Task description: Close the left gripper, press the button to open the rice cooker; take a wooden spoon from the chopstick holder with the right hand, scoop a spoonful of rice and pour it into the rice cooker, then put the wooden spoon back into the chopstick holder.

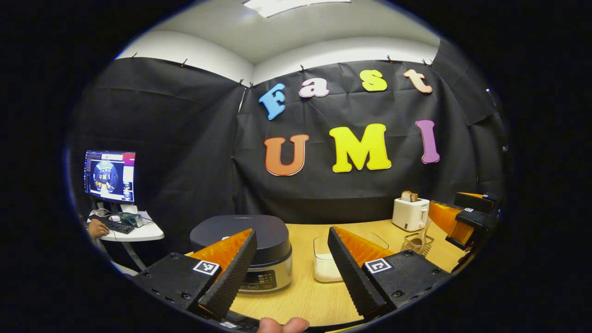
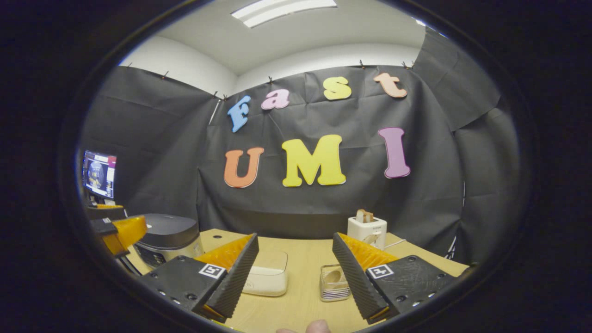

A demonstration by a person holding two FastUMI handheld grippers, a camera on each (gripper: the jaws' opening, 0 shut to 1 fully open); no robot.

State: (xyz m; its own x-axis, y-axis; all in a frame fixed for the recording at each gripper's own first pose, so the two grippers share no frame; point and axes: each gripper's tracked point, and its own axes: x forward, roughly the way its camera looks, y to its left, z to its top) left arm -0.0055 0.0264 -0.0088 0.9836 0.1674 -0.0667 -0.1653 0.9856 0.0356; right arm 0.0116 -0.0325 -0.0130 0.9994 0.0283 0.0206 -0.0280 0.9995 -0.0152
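Jaws on both the left gripper point(image 1: 291, 263) and right gripper point(image 2: 293, 273) are hanging wide apart, gripping nothing. Rice cooker point(image 1: 243, 243) is sitting lid-down ahead of the left jaws; wooden spoon point(image 2: 334, 276) in the chopstick holder point(image 2: 334, 287) ahead of the right. Risk: unclenched jaws straddling the button.

One rice cooker point(image 1: 245, 245), one rice container point(image 2: 268, 277), one chopstick holder point(image 2: 334, 282) holding one wooden spoon point(image 2: 334, 276). One toaster point(image 1: 410, 212), one monitor point(image 1: 109, 176) at middle left. Two grippers: left point(image 1: 290, 263), right point(image 2: 293, 270).
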